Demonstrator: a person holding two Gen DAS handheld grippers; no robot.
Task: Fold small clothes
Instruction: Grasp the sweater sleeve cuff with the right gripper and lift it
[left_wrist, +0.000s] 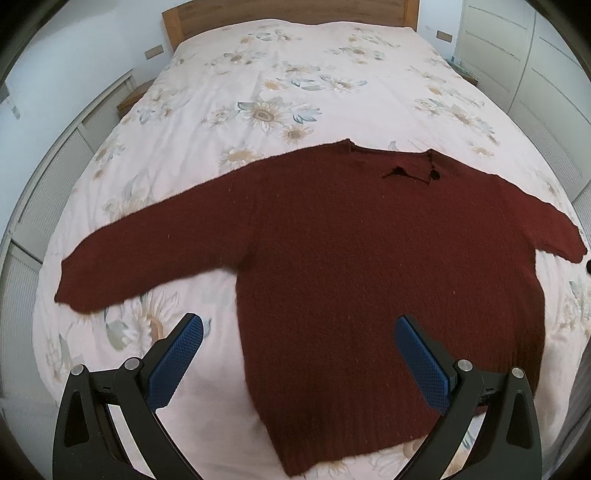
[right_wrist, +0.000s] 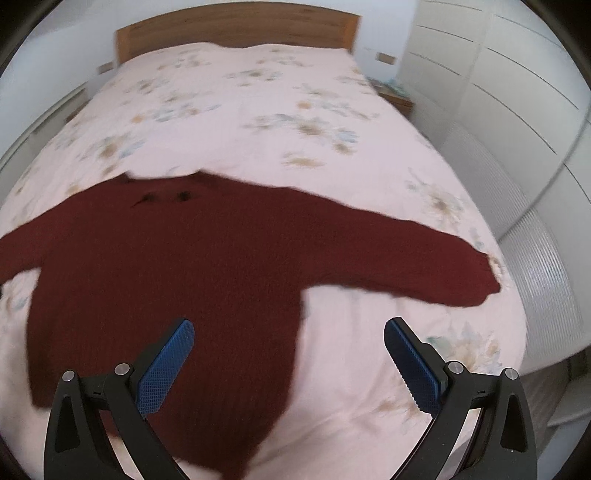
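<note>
Wooden headboard, floral pink bedspread, white wardrobe doors, pale walls

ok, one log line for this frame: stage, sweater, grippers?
stage: pre-fold | sweater: flat on bed, sleeves spread | left gripper: open, empty | right gripper: open, empty

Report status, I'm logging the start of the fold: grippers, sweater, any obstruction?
Left gripper open, empty. Right gripper open, empty. Dark red sweater flat on the floral bedspread, both sleeves spread, unfolded. Nothing in the way.
</note>
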